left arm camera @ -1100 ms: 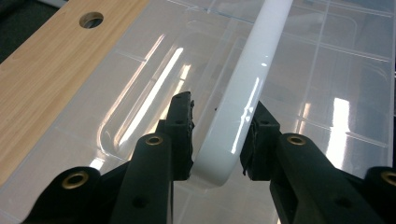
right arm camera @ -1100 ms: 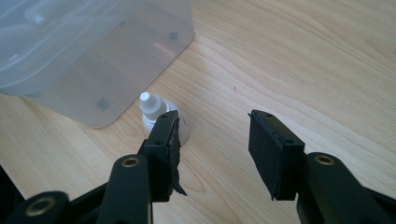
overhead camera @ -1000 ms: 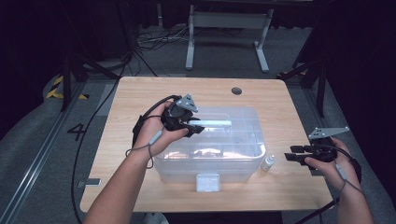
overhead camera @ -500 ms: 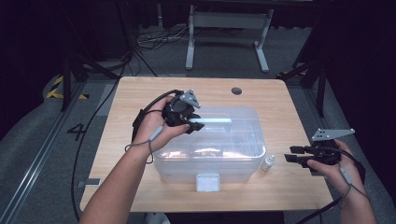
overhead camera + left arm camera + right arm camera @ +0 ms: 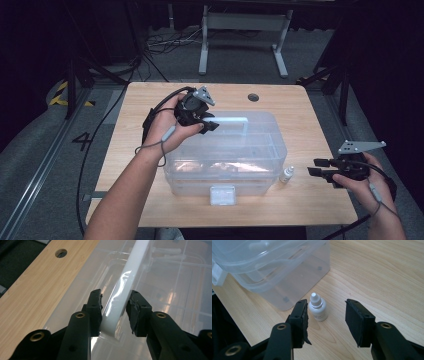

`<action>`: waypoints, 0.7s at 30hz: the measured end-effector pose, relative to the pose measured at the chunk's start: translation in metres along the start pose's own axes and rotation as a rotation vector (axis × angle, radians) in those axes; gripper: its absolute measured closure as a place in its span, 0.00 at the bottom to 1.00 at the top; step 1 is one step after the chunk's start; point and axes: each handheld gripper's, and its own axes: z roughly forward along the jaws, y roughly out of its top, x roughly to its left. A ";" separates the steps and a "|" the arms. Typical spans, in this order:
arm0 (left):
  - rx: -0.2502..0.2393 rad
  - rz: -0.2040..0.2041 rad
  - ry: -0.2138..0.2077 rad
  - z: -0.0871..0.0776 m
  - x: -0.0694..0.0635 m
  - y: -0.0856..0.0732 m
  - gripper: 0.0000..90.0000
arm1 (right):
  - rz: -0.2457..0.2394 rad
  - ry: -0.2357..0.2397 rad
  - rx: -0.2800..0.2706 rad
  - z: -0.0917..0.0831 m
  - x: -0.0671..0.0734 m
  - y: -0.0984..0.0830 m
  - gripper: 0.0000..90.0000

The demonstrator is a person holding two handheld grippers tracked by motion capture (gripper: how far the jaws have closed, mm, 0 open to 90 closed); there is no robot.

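A clear plastic storage box (image 5: pixel 260 150) with its lid on stands mid-table, a white carry handle (image 5: pixel 235 120) across the lid. My left gripper (image 5: pixel 210 125) hangs over the lid's left end. Its jaws straddle the handle (image 5: pixel 130 272) and have just been opening. The left pad lies close against the handle and a gap shows at the right pad, so the left gripper (image 5: pixel 115 296) is open. A small white dropper bottle (image 5: pixel 286 175) stands upright on the table by the box's near right corner. My right gripper (image 5: pixel 326 303) is open, with the bottle (image 5: pixel 318 308) just ahead between its jaws, untouched.
The box has a white latch (image 5: pixel 222 195) on its near side and some pale items inside. A round hole (image 5: pixel 253 97) sits in the wooden tabletop at the back. Bare wood lies left of the box and to its right around my right gripper (image 5: pixel 316 166).
My left hand has lifted slightly over the lid's handle. The right hand and the bottle have stayed where they were.
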 end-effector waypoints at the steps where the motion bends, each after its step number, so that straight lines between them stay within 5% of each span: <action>1: 0.000 0.000 0.000 0.000 0.000 0.000 0.73 | 0.000 0.000 0.000 0.000 0.000 0.000 0.60; 13: 0.006 -0.028 0.031 0.001 0.015 0.011 0.73 | -0.029 0.011 -0.040 -0.009 0.014 0.005 0.62; 21: 0.019 -0.045 0.045 0.003 0.026 0.019 0.72 | -0.065 0.038 -0.068 -0.010 0.027 0.011 0.72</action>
